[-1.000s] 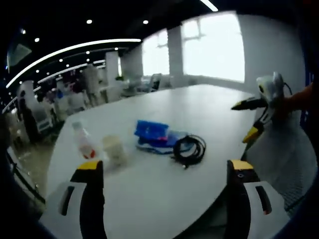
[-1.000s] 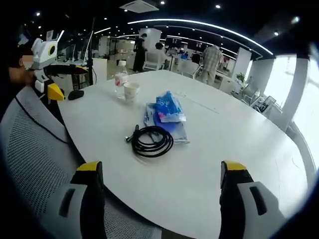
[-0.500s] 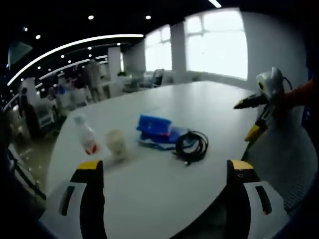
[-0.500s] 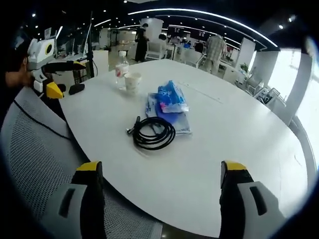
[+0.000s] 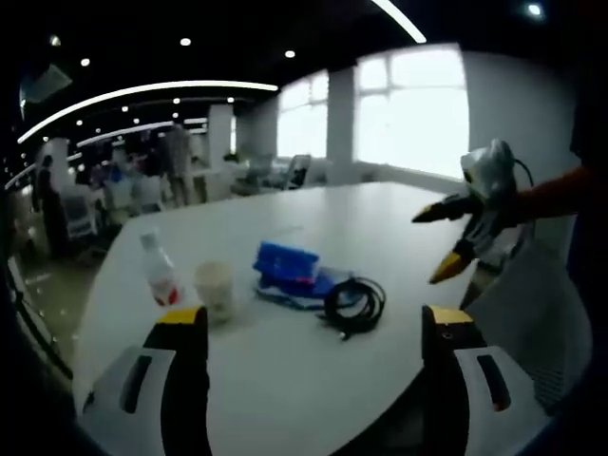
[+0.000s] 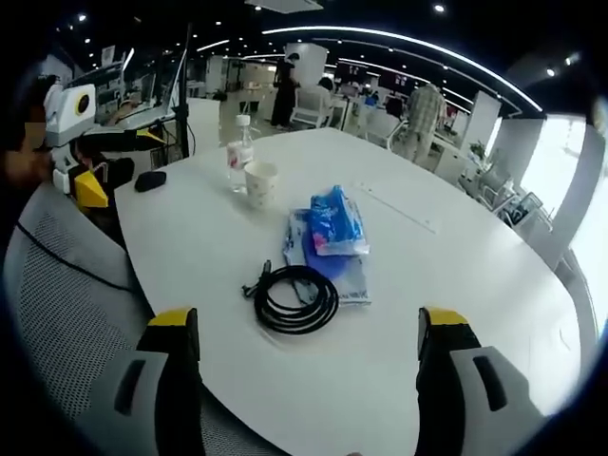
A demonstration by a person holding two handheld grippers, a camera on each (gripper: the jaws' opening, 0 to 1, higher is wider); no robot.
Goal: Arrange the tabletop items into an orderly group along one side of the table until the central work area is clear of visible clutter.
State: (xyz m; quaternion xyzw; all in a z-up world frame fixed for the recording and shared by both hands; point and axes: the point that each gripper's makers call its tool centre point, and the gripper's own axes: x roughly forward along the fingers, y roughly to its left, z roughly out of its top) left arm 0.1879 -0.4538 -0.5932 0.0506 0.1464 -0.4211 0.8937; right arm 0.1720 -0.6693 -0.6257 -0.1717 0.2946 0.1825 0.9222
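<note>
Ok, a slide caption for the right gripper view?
Open right gripper faces coiled cable, blue packs, cup and bottle.

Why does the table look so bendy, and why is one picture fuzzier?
Both lenses are fisheye, so the white table curves. The left gripper view is dimmer and blurrier, with glaring windows washing it out; the right gripper view shows the black cable sharply.

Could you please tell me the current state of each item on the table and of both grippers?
water bottle: upright, capped.
paper cup: upright, beside the bottle.
blue packet: lying on the flat blue bag.
black cable: coiled, flat on the table.
black mouse: resting near the table edge.
left gripper: open, empty.
right gripper: open, empty.
</note>
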